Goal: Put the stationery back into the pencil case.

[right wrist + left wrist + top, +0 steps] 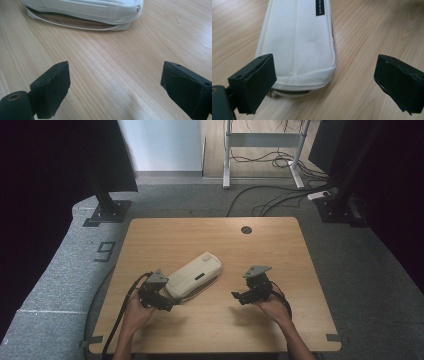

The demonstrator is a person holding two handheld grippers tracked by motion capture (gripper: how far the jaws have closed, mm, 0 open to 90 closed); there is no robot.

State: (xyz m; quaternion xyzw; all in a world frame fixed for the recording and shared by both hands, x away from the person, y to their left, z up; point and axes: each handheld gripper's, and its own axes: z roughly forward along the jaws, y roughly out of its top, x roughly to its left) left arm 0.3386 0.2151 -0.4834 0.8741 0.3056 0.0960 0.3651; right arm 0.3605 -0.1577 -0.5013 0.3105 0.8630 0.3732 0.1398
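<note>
Centrally on the pale wood-grain tabletop (280, 245) lies an oblong, stitched off-white fabric pouch (195, 275). Left claw (324, 82) gapes wide at its rounded end, gripping nothing; right claw (115, 87) stands wide, empty, nearby.

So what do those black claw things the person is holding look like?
Each hand-held gripper is black and chunky: the left hand-held gripper and the right hand-held gripper both carry a grey three-cornered plate on top. Each has two blocky black jaws with rough, worn pads. A black cable trails from the left one. The forearms show no sleeves.
</note>
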